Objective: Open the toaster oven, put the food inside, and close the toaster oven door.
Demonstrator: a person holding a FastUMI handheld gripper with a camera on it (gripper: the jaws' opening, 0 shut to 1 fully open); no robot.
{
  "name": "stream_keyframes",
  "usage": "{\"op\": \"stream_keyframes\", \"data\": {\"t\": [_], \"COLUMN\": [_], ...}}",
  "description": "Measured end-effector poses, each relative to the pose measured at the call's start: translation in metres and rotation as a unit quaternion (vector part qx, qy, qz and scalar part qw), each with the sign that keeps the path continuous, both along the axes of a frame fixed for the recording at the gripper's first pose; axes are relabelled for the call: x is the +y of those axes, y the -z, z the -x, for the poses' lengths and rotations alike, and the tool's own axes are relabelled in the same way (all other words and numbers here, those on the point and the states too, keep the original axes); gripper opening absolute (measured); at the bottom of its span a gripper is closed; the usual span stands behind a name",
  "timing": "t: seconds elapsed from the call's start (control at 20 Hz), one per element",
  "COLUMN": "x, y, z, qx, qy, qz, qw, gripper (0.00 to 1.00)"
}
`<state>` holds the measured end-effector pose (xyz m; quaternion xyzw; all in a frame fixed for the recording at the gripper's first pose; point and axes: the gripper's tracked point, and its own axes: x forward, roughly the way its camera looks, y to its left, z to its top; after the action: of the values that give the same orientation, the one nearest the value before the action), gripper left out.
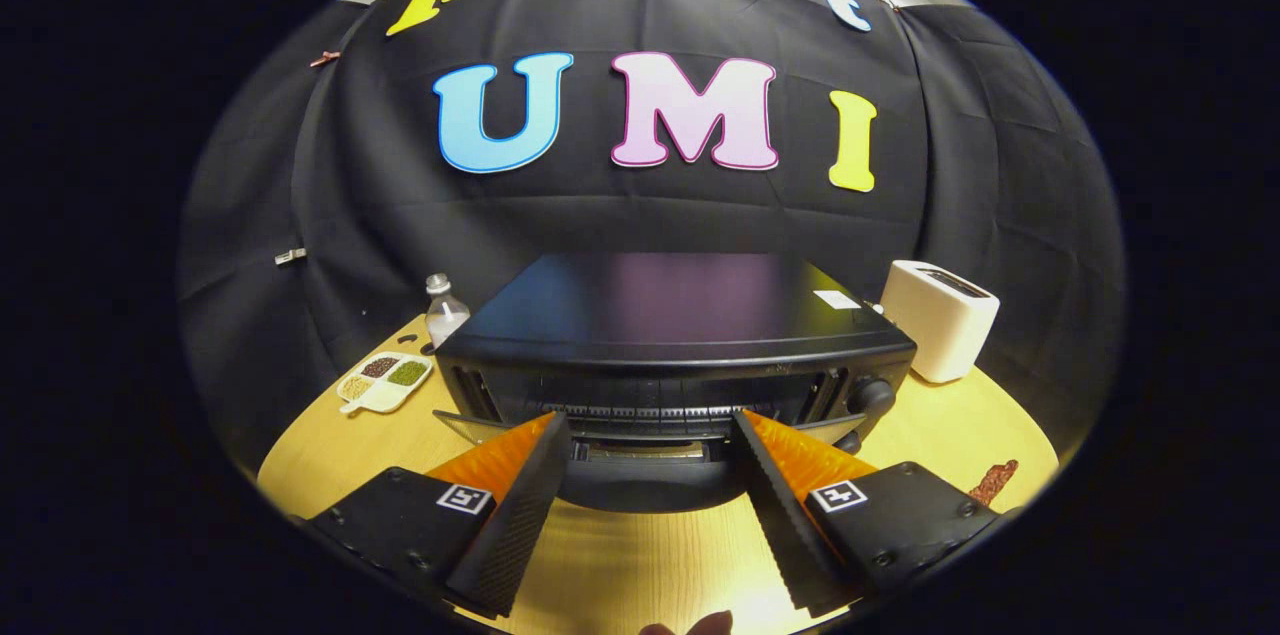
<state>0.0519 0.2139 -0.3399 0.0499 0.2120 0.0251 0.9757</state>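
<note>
A black toaster oven stands in the middle of the round wooden table, just ahead of my fingers. Its door looks folded down toward me, and the rack and dark inside show above it. My gripper is open, its fingers spread wide on either side of the door, touching nothing. Its fingertips sit level with the oven's mouth. A brown strip of food lies on the table beyond my right finger, near the table's edge.
A white toaster stands to the right of the oven. On its left are a clear water bottle and a white divided dish of beans and grains. Bare wood lies between my fingers, in front of the door.
</note>
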Motion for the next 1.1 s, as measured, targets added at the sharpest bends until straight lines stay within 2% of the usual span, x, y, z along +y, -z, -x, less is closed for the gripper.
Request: {"op": "stream_keyframes", "data": {"t": [0.5, 0.8, 1.1], "x": [0.003, 0.006, 0.002], "y": [0.034, 0.079, 0.092], "z": [0.055, 0.089, 0.093], "qx": [0.048, 0.127, 0.149], "qy": [-0.009, -0.018, -0.03], "qz": [0.01, 0.002, 0.016], "qw": [0.999, 0.992, 0.988], "gripper": [0.99, 0.98, 0.98]}}
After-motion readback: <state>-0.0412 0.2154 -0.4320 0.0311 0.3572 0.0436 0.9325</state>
